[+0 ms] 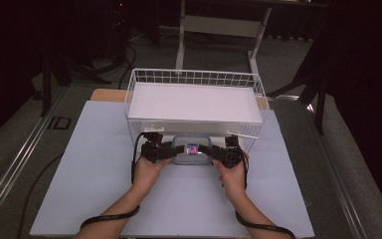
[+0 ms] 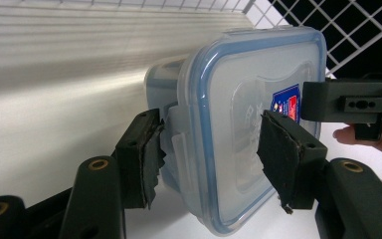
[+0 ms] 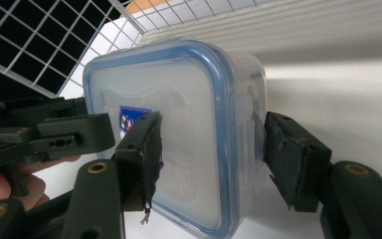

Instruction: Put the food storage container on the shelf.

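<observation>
A clear plastic box (image 1: pixel 191 149) with a blue-rimmed lid and a small red and blue label is held between my two grippers, just in front of the white wire basket (image 1: pixel 194 77). My left gripper (image 1: pixel 171 148) is shut on the box's left end, one pad on the lid and one on the base (image 2: pixel 211 144). From the right, my right gripper (image 1: pixel 211 152) clamps the other end in the same way (image 3: pixel 211 149). In each gripper view the box (image 2: pixel 238 124) (image 3: pixel 179 129) stands on edge between the jaws.
The basket has a flat white floor (image 1: pixel 194 102) and stands at the back of the pale sheet (image 1: pixel 94 164) that covers the table. Beyond it are the legs of a desk frame (image 1: pixel 219 30) and dark stands. Cables trail from both wrists.
</observation>
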`<action>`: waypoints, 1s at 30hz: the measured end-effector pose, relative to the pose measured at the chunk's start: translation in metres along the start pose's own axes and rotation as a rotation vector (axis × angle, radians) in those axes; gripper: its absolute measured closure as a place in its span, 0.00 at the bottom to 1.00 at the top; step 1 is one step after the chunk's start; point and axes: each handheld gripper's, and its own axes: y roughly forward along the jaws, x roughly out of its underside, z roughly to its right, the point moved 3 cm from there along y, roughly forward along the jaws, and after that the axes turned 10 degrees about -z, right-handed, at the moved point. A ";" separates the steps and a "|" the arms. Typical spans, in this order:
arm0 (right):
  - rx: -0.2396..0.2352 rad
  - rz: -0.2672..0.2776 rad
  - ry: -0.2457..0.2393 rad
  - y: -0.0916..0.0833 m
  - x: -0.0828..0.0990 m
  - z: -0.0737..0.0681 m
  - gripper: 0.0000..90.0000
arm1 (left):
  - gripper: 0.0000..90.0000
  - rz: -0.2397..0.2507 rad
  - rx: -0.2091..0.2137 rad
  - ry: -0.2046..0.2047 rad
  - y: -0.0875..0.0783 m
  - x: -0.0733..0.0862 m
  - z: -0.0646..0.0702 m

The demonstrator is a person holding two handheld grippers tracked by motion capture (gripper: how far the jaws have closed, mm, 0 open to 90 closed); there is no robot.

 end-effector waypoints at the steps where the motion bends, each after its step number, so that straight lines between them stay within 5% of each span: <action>1: 0.000 -0.001 0.001 0.001 0.000 0.001 0.46 | 0.49 0.003 -0.004 0.003 0.001 0.000 -0.001; 10: -0.012 0.007 0.025 0.006 -0.006 0.008 0.46 | 0.50 0.012 -0.015 0.028 0.004 -0.008 -0.006; 16: -0.014 0.005 0.041 0.009 -0.012 0.011 0.44 | 0.48 0.079 0.024 0.053 0.010 -0.008 -0.014; 19: -0.017 0.008 0.038 0.010 -0.013 0.013 0.44 | 0.48 0.100 0.044 0.023 0.012 -0.007 -0.017; 25: 0.000 0.023 0.044 0.016 -0.017 0.014 0.41 | 0.43 0.103 0.043 0.017 0.018 -0.012 -0.020; 30: 0.059 0.034 0.015 0.017 -0.020 0.012 0.40 | 0.40 0.092 0.023 0.018 0.022 -0.015 -0.022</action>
